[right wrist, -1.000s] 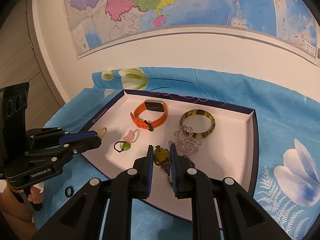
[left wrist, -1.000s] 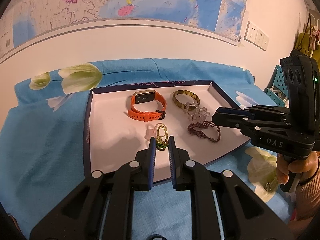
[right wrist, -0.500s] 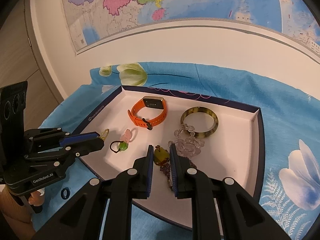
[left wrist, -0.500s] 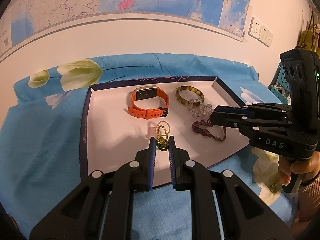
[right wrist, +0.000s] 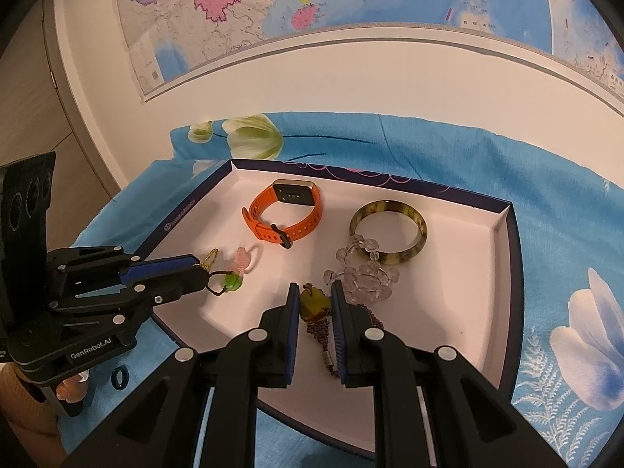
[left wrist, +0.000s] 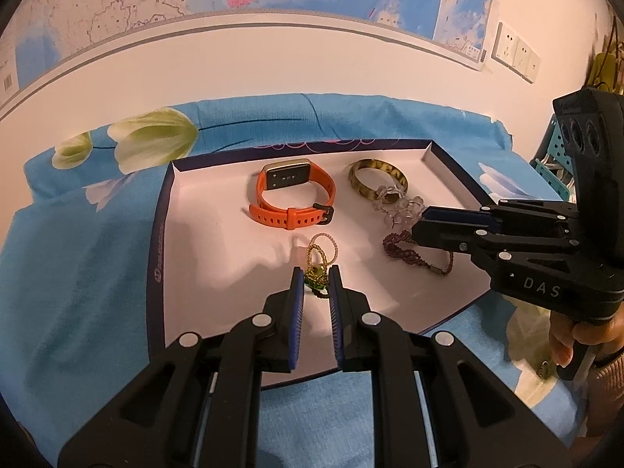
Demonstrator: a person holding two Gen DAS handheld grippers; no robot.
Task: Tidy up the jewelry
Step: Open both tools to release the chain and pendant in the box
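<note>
With both grippers nearly closed and empty above the tray (right wrist: 503, 210), left gripper (left wrist: 315, 277) over the green charm (right wrist: 231, 281) near its front edge, right gripper (right wrist: 314, 292) over the amber pendant (right wrist: 314, 304), tangled cords risk dragging neighbouring beads along.

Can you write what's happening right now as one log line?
left gripper: shut on green charm | right gripper: shut on yellow pendant | both: over tray | orange watch, bangle: lying in tray

Glossy bangle (right wrist: 390, 232) — matt cloth (right wrist: 565, 241)
</note>
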